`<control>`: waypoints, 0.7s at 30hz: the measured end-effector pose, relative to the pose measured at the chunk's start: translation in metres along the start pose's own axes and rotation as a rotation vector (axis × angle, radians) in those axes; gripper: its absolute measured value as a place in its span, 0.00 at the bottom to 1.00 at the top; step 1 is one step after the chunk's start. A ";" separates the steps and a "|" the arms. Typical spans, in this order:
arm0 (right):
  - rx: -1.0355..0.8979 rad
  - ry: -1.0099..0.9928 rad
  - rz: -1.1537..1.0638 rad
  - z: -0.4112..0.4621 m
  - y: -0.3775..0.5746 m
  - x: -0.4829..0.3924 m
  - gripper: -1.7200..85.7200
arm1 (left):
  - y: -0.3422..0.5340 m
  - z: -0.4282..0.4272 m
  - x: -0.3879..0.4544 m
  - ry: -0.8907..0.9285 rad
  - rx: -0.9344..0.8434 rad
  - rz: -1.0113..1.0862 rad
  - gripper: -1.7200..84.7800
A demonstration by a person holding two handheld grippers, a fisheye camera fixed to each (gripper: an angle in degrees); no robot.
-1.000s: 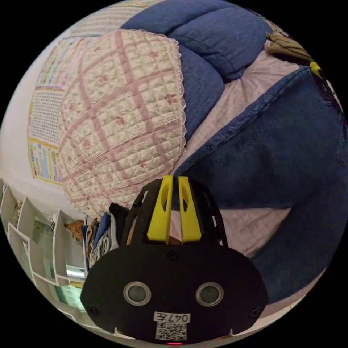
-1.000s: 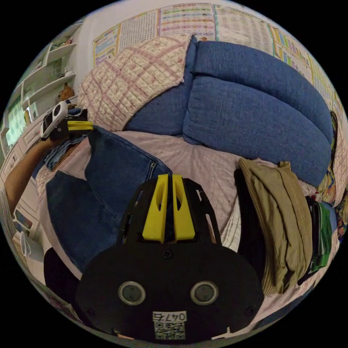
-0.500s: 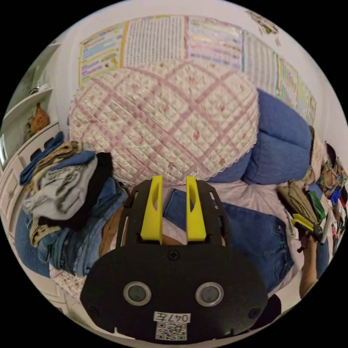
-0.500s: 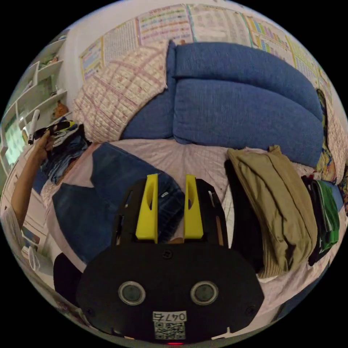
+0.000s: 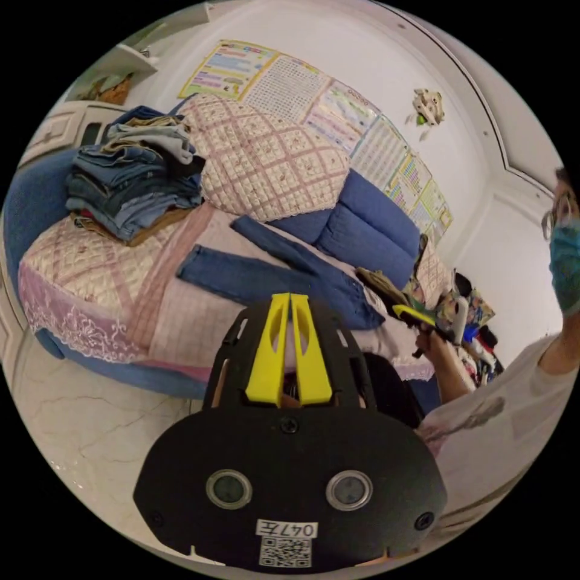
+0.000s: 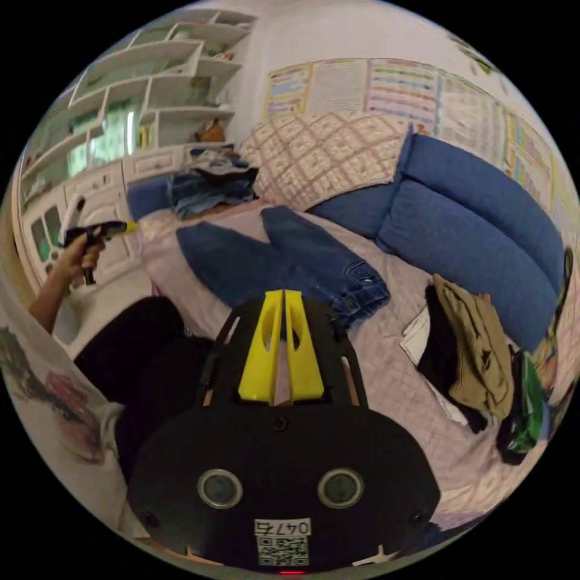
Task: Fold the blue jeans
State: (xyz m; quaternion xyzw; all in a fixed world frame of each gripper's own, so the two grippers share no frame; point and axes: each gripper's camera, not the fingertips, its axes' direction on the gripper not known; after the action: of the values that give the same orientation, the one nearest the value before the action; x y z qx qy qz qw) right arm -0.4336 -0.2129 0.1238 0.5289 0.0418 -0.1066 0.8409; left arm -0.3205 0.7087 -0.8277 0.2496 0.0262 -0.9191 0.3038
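Yellow jaws of the left tongs (image 5: 290, 297) are pressed together with nothing between them; half a second ago they stood spread apart. The right tongs (image 6: 283, 294) are likewise pressed together on nothing, where half a second ago they too were spread, with the waistband of the jeans showing in the gap. Both tongs have pulled back from the sofa, and each view now takes in far more of the room than before.

In the right gripper view the left tongs (image 6: 130, 226) show at the far left, held in a hand (image 6: 81, 254) out over the floor, well apart from the denim. In the left gripper view the right tongs (image 5: 414, 314) show at the right, held in a hand (image 5: 432, 341).

Beyond the tongs, the blue jeans (image 5: 284, 275) lie spread flat on the pink quilted sofa cover (image 5: 181, 302), both legs stretched out and splayed apart toward the armrest, waistband toward the khaki garment (image 6: 474, 350). Neither tongs touches them. One second ago both tongs were closed on the denim at close range.

A stack of folded clothes (image 5: 136, 172) sits on the armrest just beside the pink checked cushion (image 5: 269, 160). Blue back cushions (image 6: 477, 241) run behind the jeans. A pale marble floor (image 5: 90, 423) shows below the sofa.
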 end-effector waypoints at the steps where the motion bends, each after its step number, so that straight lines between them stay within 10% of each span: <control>1: -0.037 0.041 -0.070 -0.006 -0.014 -0.022 0.02 | 0.015 0.000 0.002 -0.059 -0.033 0.051 0.02; 8: -0.043 0.184 -0.223 -0.055 -0.084 -0.110 0.01 | 0.087 0.012 0.044 -0.459 0.003 0.529 0.03; 21: -0.043 0.263 -0.138 -0.116 -0.144 -0.112 0.02 | 0.232 0.043 0.004 -0.198 0.178 0.807 0.13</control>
State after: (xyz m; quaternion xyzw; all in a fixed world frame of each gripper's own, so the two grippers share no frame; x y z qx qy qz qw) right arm -0.5702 -0.1543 -0.0334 0.5159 0.1901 -0.0929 0.8301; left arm -0.2096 0.5093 -0.7680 0.1756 -0.1826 -0.7447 0.6175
